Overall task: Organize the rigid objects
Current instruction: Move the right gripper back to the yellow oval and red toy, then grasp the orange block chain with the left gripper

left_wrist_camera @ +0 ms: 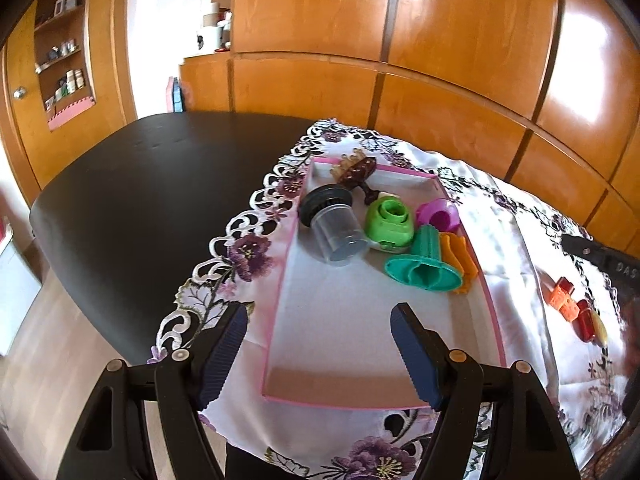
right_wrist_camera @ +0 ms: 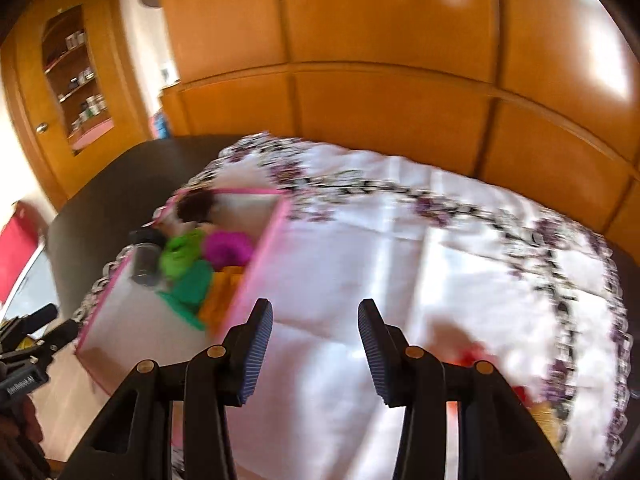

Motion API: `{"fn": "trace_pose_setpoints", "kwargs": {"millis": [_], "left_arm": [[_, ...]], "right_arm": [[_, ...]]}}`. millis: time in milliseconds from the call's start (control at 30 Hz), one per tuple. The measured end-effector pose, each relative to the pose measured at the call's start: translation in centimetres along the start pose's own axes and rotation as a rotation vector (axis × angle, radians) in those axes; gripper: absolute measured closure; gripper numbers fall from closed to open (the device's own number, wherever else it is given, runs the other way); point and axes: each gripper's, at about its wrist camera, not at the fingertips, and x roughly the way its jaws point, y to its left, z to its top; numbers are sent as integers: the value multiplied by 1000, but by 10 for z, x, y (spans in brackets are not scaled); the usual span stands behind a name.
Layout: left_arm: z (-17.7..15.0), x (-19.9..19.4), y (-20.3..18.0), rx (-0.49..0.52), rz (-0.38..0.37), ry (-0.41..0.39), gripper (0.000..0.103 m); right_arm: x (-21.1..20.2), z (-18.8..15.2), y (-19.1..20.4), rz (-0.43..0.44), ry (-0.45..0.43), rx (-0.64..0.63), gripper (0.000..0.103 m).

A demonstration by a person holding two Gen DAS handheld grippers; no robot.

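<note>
Table [left_wrist_camera: 132,184]: dark top, partly covered by a white cloth [left_wrist_camera: 516,236] with purple flower embroidery and a cut-lace edge. Wooden panelled cabinets stand behind.

Tray [left_wrist_camera: 280,280]: shallow, pink-rimmed, pale floor, lying on the cloth near its left border. Contents crowd the far half; the near half is bare.

Tray contents:
- Clear jar [left_wrist_camera: 334,226] with a black lid, lying on its side, left of the group.
- Brown piece [left_wrist_camera: 356,172] at the far end, beside a tan comb-like part.
- Green piece [left_wrist_camera: 390,222], centre, just beside the jar.
- Magenta piece [left_wrist_camera: 438,214], right of the green one, against the right rim.
- Teal funnel [left_wrist_camera: 424,266], lying down, nearest of the group.
- Orange piece [left_wrist_camera: 460,260], between the funnel and the right rim.

Loose on the cloth, outside the tray to its right: a small cluster of red and orange toys [left_wrist_camera: 578,310].

Left gripper [left_wrist_camera: 320,354]: jaws wide apart, nothing between them, over the tray's near end.

Right gripper [right_wrist_camera: 316,350]: jaws parted, nothing between them, over bare cloth right of the tray; this view is blurred. Red and orange smears show just behind its right finger.
</note>
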Motion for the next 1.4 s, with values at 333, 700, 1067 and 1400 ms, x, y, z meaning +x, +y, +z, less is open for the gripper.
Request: {"fn": "trace_pose_setpoints", "kwargs": {"millis": [333,700,1067,1400], "left_arm": [[4,-1,-31,83,-31,-3,28],[7,2,-112,261,-185,31,29],[-2,22,-204,476,-333,113,29],[-6,62,-287,591,-430,177,28]], "right_arm": [[-38,-22,-139,-241,-16,236,58],[-53,-67,-254,-303,-43,766,58],[-52,-72,-256,-267,-30,800,58],[-49,-74,-257,-233,-18,825,58]]}}
